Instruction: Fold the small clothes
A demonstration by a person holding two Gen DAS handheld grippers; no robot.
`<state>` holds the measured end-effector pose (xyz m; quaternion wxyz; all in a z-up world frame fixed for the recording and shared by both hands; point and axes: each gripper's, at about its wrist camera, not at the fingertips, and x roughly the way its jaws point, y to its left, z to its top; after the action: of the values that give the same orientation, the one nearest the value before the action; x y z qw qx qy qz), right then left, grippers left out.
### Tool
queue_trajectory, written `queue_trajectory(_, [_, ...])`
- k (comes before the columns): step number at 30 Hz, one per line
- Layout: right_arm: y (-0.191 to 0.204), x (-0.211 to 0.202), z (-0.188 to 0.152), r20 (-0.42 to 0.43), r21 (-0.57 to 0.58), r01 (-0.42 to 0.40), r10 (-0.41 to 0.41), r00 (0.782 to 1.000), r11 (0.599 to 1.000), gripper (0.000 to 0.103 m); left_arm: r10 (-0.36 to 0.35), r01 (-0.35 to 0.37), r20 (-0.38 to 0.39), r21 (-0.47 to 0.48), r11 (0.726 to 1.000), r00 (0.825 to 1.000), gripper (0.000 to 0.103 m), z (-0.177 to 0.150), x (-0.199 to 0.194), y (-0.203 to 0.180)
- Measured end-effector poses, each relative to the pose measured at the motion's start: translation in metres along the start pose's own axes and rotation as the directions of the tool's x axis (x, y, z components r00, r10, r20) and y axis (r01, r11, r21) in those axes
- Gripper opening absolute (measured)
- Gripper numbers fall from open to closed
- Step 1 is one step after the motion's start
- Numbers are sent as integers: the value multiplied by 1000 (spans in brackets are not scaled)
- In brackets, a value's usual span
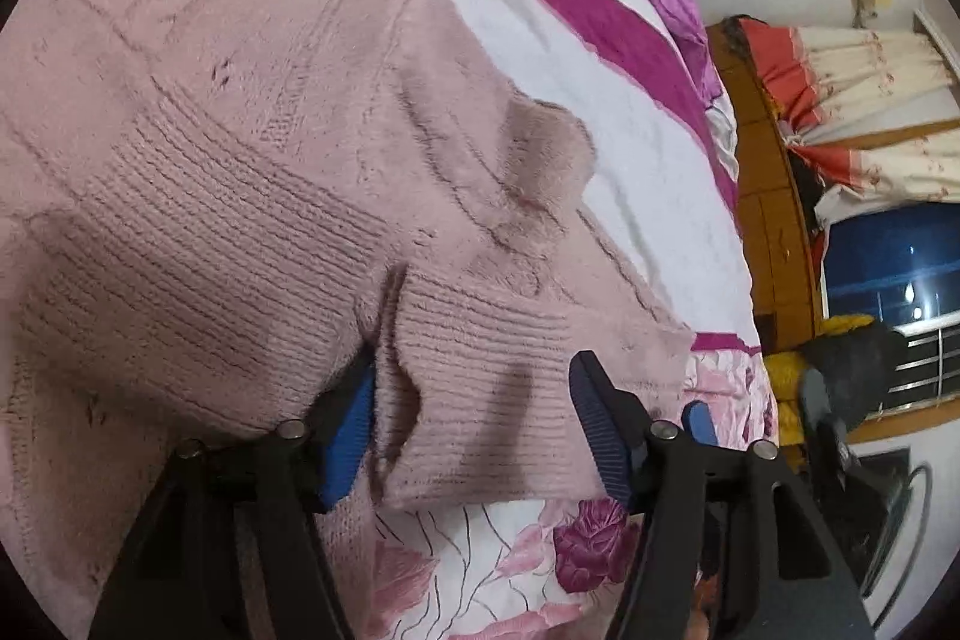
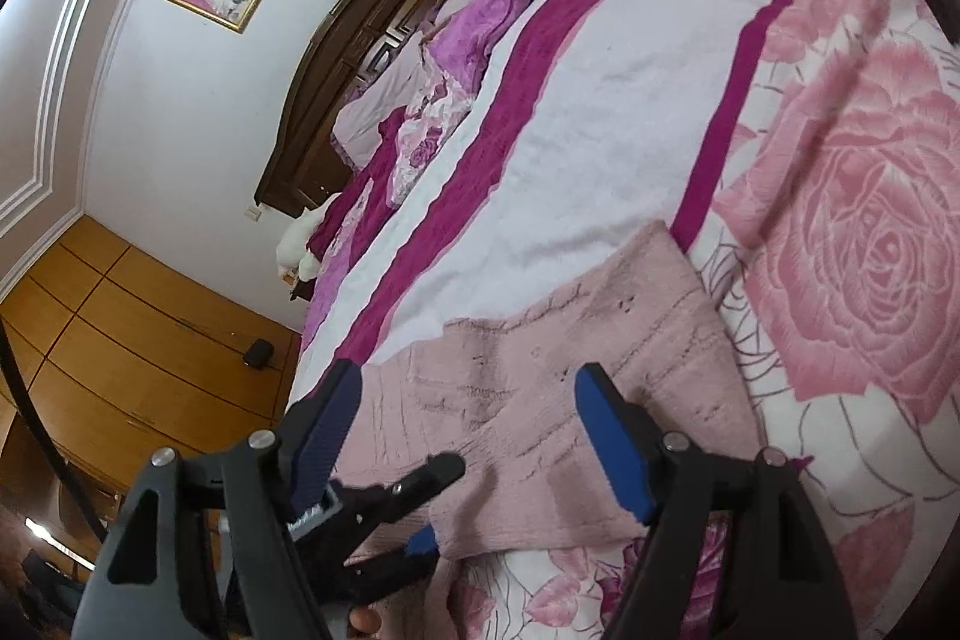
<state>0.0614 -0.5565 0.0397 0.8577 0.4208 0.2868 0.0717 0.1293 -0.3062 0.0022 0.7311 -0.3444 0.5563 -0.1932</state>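
One pink knit sweater (image 1: 252,172) flat on bed (image 2: 600,100), judged soft, light, limp, best pinched at ribbed hem (image 1: 480,340); left gripper (image 1: 474,400) parted astride hem, right gripper (image 2: 468,418) wide apart above.

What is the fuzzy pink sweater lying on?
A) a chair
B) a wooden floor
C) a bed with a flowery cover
C: the pink sweater lies flat on the flowery bed cover, with its big pink roses beside the sweater.
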Motion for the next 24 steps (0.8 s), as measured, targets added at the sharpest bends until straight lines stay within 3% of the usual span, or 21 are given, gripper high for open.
queue_trajectory(2, [10,-2,1,42,-65,113,-110,993,991,77,-56,56,12,-16,998,998,2,-5,-5,6])
queue_trajectory(4, [27,-1,-4,95,-172,225,-211,973,959,77,-103,104,14,-58,993,995,0,-7,-7,15])
queue_trajectory(6, [39,1,-8,129,-241,287,-263,956,927,76,-105,106,37,-31,994,994,0,-6,-11,13])
queue_trajectory(9, [57,6,-20,264,-278,499,-434,862,821,70,-144,135,90,102,986,985,0,-4,-28,-9])
queue_trajectory(10, [63,8,-24,295,-288,530,-453,841,797,69,-152,139,100,133,981,983,0,-3,-34,-16])
queue_trajectory(16, [87,22,-34,350,-410,582,-468,811,702,69,-147,101,155,274,956,977,0,9,-69,-57])
queue_trajectory(18, [89,23,-34,344,-419,579,-468,814,700,69,-103,40,181,322,946,978,0,12,-80,-64])
queue_trajectory(20, [85,22,-31,312,-408,543,-446,839,734,69,-72,-6,210,349,937,975,0,16,-92,-62])
queue_trajectory(21, [79,20,-24,282,-391,500,-417,864,773,69,-56,-26,220,352,936,974,0,19,-95,-59])
queue_trajectory(24, [56,15,-4,240,-303,432,-371,897,849,69,-22,-60,245,322,945,969,0,29,-116,-34])
